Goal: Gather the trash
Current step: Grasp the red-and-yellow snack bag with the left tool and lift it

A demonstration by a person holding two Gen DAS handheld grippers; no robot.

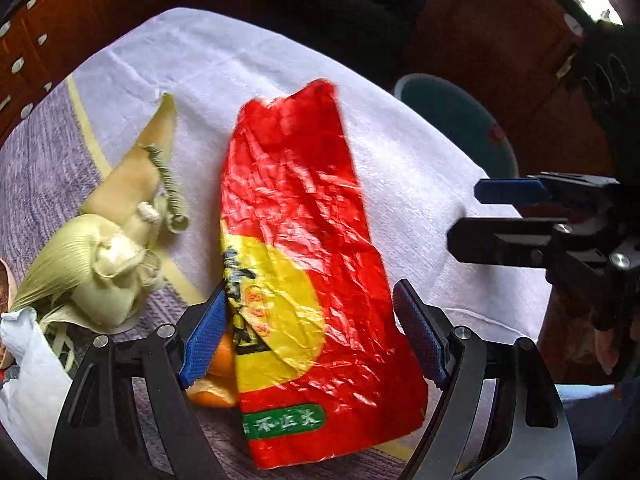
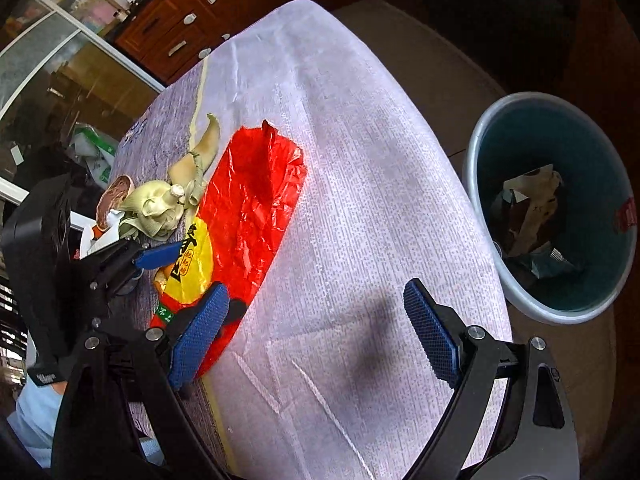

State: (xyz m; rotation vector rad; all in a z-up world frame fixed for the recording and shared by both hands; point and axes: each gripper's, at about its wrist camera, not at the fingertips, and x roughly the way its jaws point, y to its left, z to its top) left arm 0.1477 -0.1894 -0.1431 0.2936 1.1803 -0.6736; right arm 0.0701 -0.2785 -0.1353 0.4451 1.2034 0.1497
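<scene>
While the left claw (image 1: pixel 310 332) straddles the near end of the red and yellow wrapper (image 1: pixel 296 240), its blue pads stand spread to either side of the plastic: the left pad touches the wrapper's edge, the right pad stands just clear of it, so the jaws are open and not clamped. The wrapper lies flat and crinkled on the desk (image 1: pixel 420 176), which is covered by a pale cloth, and it serves as the landmark here. Tucked under the wrapper's near left edge is a piece of orange peel (image 1: pixel 218 376), touching the left pad. Just left of the wrapper sits a bundle of corn husks (image 1: pixel 104 264), and beyond those, at the picture's edge, a crumpled white tissue (image 1: pixel 24 360). To the right of the wrapper, the right claw (image 2: pixel 316 332) hangs over bare cloth with its jaws wide apart and nothing between them; its left pad overlaps the wrapper's near corner in the right wrist view. Further right of the wrapper, off the desk's edge and lower down, stands a teal bin (image 2: pixel 496 280) with scraps of paper in it.
</scene>
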